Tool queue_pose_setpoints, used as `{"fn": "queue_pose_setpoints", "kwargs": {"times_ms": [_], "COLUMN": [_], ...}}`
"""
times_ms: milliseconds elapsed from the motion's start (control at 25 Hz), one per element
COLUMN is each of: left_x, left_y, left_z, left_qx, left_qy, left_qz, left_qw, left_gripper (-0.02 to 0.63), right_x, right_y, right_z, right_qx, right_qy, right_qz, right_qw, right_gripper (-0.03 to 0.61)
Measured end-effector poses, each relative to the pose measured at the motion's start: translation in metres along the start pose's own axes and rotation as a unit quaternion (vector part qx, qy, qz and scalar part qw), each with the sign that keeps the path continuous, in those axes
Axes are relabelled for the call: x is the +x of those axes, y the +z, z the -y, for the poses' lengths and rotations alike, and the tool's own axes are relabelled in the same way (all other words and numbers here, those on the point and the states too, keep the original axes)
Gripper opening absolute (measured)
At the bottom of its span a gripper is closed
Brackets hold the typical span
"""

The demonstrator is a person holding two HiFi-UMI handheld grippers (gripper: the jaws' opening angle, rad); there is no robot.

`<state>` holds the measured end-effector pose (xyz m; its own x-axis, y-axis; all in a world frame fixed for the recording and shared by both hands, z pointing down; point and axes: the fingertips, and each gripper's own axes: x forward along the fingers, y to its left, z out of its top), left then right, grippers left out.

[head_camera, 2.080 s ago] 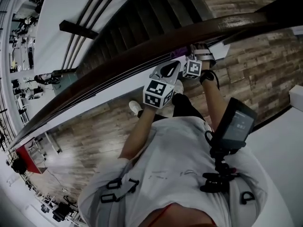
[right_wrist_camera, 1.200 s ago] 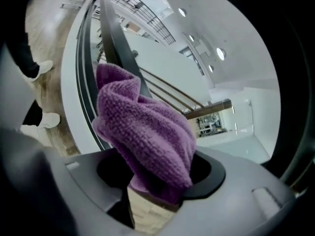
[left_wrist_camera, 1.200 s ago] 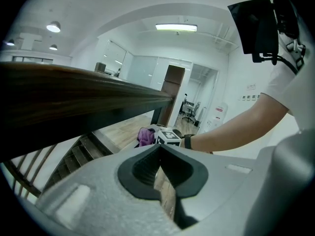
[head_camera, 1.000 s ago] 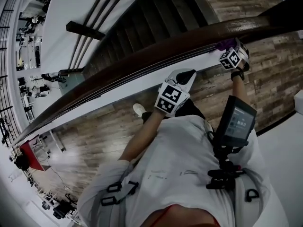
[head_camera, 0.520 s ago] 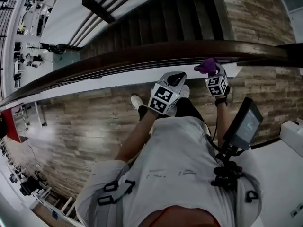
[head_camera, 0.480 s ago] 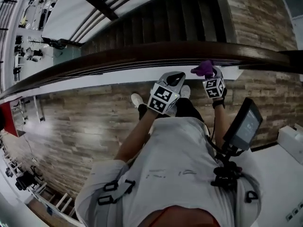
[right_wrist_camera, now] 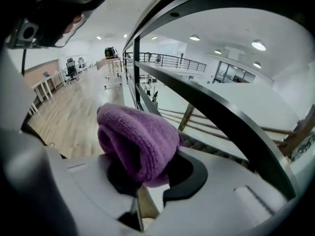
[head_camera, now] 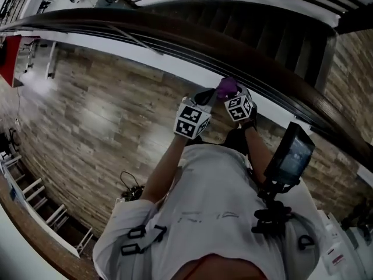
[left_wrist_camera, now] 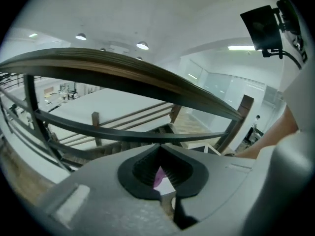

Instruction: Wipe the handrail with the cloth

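Observation:
The dark wooden handrail (head_camera: 175,31) curves across the top of the head view and down to the right. My right gripper (head_camera: 230,95) is shut on a bunched purple cloth (head_camera: 227,86), held just below the rail and not touching it. Its jaws have just been closing with the cloth between them. In the right gripper view the cloth (right_wrist_camera: 140,141) bulges out of the right gripper (right_wrist_camera: 142,173), with the handrail (right_wrist_camera: 236,4) arching overhead. My left gripper (head_camera: 205,98) sits close beside it, shut and holding nothing. In the left gripper view the left gripper (left_wrist_camera: 158,149) points under the handrail (left_wrist_camera: 123,73).
A white ledge (head_camera: 175,63) runs under the rail, with dark stairs (head_camera: 274,34) beyond it. Metal balustrade bars (left_wrist_camera: 123,132) cross ahead. A screen on a chest rig (head_camera: 291,153) hangs at the right. Cables (head_camera: 131,185) lie on the wooden floor (head_camera: 99,115).
The view has swung, so the rail now arcs along the top. Both grippers swept sideways along it. The right gripper, cloth in it, came off the rail and drew next to the left gripper.

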<state>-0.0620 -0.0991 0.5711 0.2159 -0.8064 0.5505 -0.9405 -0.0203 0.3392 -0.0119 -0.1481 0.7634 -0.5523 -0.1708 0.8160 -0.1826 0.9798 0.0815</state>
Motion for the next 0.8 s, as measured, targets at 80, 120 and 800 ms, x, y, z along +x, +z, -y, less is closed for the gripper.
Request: {"fn": "queue_pose_setpoints", "kwargs": {"times_ms": [80, 120, 800], "left_x": [-0.026, -0.04, -0.185], "left_y": [-0.008, -0.012, -0.078], "left_z": [-0.048, -0.071, -0.282], "left_qx": [-0.028, -0.043, -0.17], "left_qy": [0.043, 0.063, 0.226], "left_qz": [0.012, 0.019, 0.094], "left_qw": [0.9986, 0.9969, 0.9547], "left_gripper": [0.0, 0.0, 0.0], "right_x": [0.034, 0.051, 0.28], "right_y": [0.039, 0.06, 0.319], "right_z": [-0.014, -0.022, -0.161], "right_qx": [-0.032, -0.048, -0.287], "right_qy": [-0.008, -0.013, -0.066], "right_qz": [0.002, 0.006, 0.066], "right_qw": [0.999, 0.999, 0.954], "right_gripper": [0.067, 0.066, 0.066]}}
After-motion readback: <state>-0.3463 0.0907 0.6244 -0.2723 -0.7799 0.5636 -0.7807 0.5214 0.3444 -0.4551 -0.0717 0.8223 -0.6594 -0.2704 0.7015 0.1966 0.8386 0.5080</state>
